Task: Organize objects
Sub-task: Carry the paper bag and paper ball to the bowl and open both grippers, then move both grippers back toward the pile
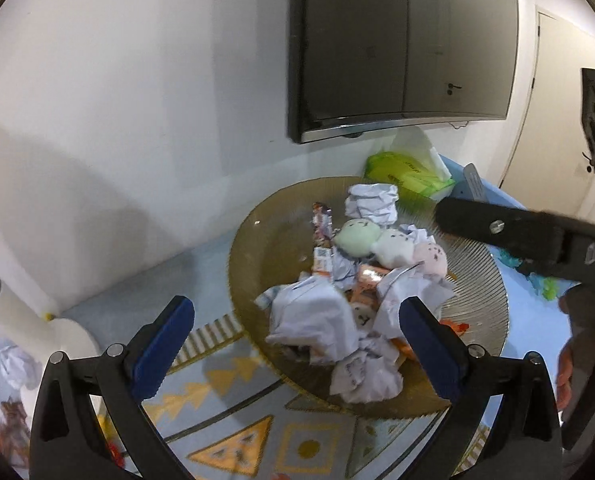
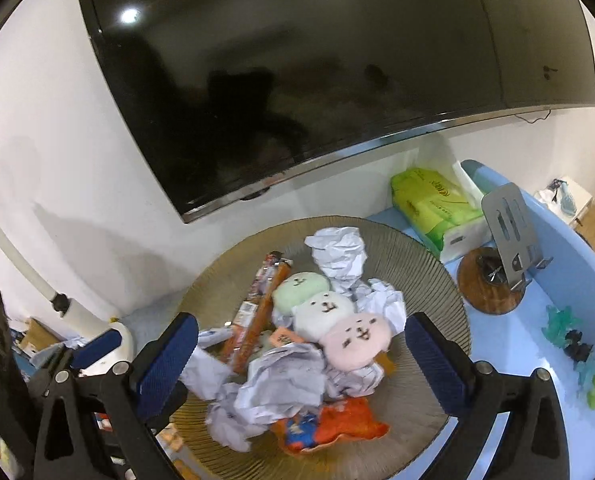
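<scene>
Two tools, left tool [image 1: 297,348] and right tool [image 2: 301,364], hang with fingers spread apart, gripping nothing. Between each pair sits the ribbed amber plate [image 1: 257,248], heaped with crumpled paper balls [image 1: 371,202], three plush faces [image 2: 325,312] and snack wrappers [image 2: 337,424]. Sorting looks barely begun: the pile is all mixed. Left view alone shows stray paper [image 1: 15,364] at 8 o'clock on the counter [image 1: 225,432]. Right view alone shows a metal stand [image 2: 509,236] and wooden coaster [image 2: 481,288] at 2 o'clock, beside a green tissue pack [image 2: 429,204].

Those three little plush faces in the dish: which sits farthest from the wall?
The pink plush; the white plush is in the middle and the green plush is nearest the wall.
</scene>
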### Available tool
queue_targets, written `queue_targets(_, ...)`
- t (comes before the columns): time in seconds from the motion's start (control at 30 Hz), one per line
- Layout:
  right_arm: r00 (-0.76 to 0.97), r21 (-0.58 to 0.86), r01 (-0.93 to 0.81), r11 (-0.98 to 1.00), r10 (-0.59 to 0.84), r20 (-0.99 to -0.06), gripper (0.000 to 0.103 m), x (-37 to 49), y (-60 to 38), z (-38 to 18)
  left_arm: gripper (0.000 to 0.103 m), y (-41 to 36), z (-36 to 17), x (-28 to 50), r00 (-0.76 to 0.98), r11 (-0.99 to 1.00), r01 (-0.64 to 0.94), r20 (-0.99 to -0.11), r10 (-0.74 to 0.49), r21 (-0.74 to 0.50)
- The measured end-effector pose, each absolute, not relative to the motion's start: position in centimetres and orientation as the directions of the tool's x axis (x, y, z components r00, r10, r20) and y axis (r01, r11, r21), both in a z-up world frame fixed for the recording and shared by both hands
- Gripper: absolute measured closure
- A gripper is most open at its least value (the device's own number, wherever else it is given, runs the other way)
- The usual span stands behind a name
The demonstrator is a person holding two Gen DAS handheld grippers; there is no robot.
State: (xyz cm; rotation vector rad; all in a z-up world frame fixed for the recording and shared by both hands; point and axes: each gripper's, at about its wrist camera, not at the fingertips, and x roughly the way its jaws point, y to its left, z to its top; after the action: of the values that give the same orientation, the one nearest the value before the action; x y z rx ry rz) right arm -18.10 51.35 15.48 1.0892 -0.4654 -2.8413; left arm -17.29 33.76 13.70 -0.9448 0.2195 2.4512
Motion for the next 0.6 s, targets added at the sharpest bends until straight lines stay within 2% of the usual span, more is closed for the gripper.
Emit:
queue_targets(0.2, -0.781, 0.326, -0.012, -0.945, -0.194, -0.593, 0.0, -15.4, 49.7, 18.7, 0.0, 31.4, 14.5, -16.4, -0.645, -0.884, -0.467, -0.669, 0.369, -0.038)
queue_targets(0.4, -0.79, 0.31, 0.069, -0.948, -0.242, -0.563, 0.0, -12.1, 45.8, 20.4, 0.001, 26.2, 15.1, -13.9, -0.675, -0.927, -0.375, -0.684, 0.275, -0.002)
queue_targets(0.6, -0.725, 0.335, 0.168, -0.927, -0.347, -0.595, 0.0, -8.1, 40.0, 17.1, 0.001, 15.3, 9.7, -10.0, -0.676, -0.993, -0.102, -0.736, 0.029, 0.054)
